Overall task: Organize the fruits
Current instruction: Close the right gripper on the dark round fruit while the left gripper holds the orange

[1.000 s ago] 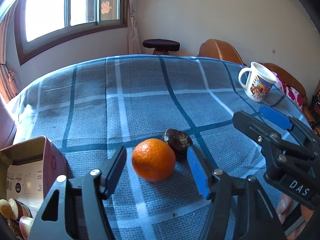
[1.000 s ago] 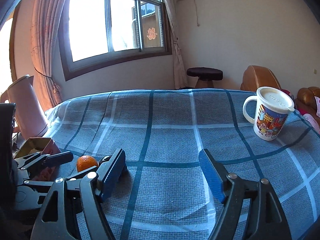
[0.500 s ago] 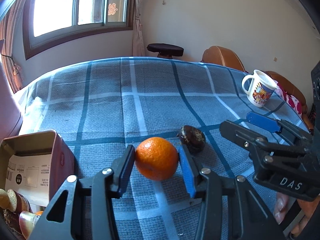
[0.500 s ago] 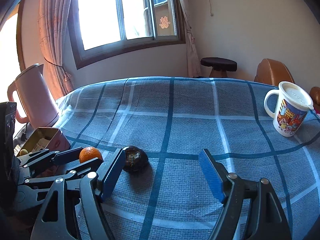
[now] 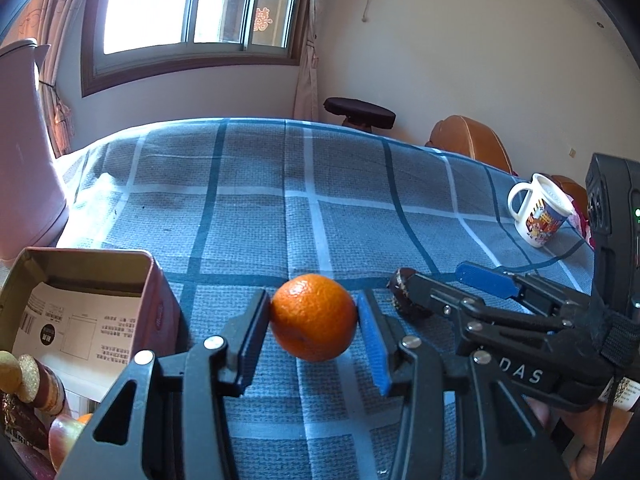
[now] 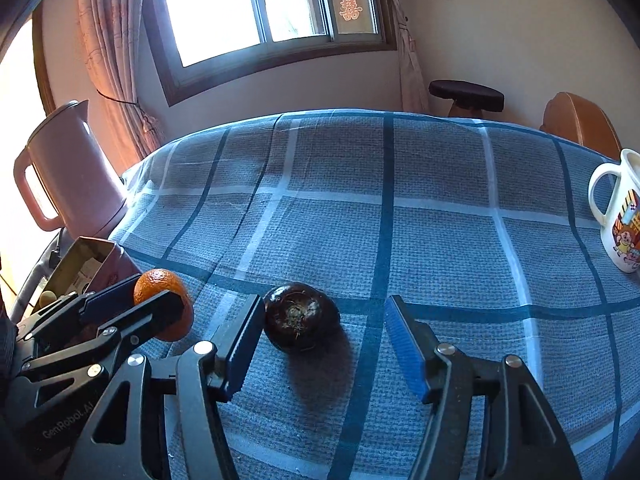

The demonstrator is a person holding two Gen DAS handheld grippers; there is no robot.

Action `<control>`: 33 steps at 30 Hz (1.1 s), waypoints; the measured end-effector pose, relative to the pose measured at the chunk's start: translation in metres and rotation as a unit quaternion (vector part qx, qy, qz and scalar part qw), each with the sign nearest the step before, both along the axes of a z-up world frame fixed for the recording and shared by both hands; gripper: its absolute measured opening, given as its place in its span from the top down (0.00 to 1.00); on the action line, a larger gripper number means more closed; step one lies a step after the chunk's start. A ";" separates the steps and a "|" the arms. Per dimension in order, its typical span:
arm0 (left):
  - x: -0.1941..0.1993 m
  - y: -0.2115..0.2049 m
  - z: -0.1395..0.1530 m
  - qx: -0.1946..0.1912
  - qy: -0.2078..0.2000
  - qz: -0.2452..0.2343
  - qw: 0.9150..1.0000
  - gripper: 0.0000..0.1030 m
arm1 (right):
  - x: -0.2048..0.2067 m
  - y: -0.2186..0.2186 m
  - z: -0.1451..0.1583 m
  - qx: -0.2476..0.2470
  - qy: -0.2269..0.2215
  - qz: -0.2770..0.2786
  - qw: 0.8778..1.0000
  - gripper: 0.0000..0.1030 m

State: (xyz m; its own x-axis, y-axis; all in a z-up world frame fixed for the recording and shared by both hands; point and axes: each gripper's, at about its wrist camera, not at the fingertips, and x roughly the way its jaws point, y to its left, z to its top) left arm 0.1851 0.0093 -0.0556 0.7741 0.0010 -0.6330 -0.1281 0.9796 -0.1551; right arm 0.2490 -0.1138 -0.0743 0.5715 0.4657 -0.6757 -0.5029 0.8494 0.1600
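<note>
Closed since before, left gripper clamps round orange, no long axis.

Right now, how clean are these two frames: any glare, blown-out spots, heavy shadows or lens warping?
Left wrist view: window blown out to white, fisheye bows the table's far edge, orange sharp. Right wrist view: window again overexposed, warm glare at the left edge beside the kettle, dark fruit casts a heavy shadow toward the camera, corners vignetted black.

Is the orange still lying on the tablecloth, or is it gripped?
Gripped. The left gripper has both fingers pressed against the orange, which sits above the tablecloth.
</note>
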 end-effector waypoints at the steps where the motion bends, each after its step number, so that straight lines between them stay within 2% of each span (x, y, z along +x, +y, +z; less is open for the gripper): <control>1: 0.000 0.000 0.000 0.000 -0.001 0.002 1.000 0.55 | 0.000 0.003 -0.001 -0.003 0.003 0.008 1.000 0.38; 4: -0.002 0.002 0.001 -0.005 -0.005 0.006 1.000 0.55 | 0.002 0.012 -0.005 -0.017 0.016 0.023 0.999 0.40; 6: -0.002 0.002 0.001 -0.004 -0.006 0.007 1.000 0.55 | 0.002 0.014 -0.006 -0.022 0.014 0.023 0.999 0.54; 7: -0.002 0.002 0.001 -0.004 -0.005 0.005 1.000 0.55 | 0.002 0.015 -0.008 -0.025 0.019 0.028 0.999 0.55; 12: -0.003 0.000 0.002 -0.004 -0.011 0.000 1.000 0.55 | 0.001 0.015 -0.009 -0.029 0.023 0.031 0.999 0.57; 23: -0.011 -0.001 0.008 0.001 -0.038 0.000 0.999 0.55 | -0.022 0.013 0.006 -0.030 -0.044 0.031 0.998 0.57; 33: -0.017 -0.005 0.013 0.014 -0.056 -0.004 0.998 0.55 | -0.031 0.006 0.015 -0.012 -0.074 0.026 0.997 0.57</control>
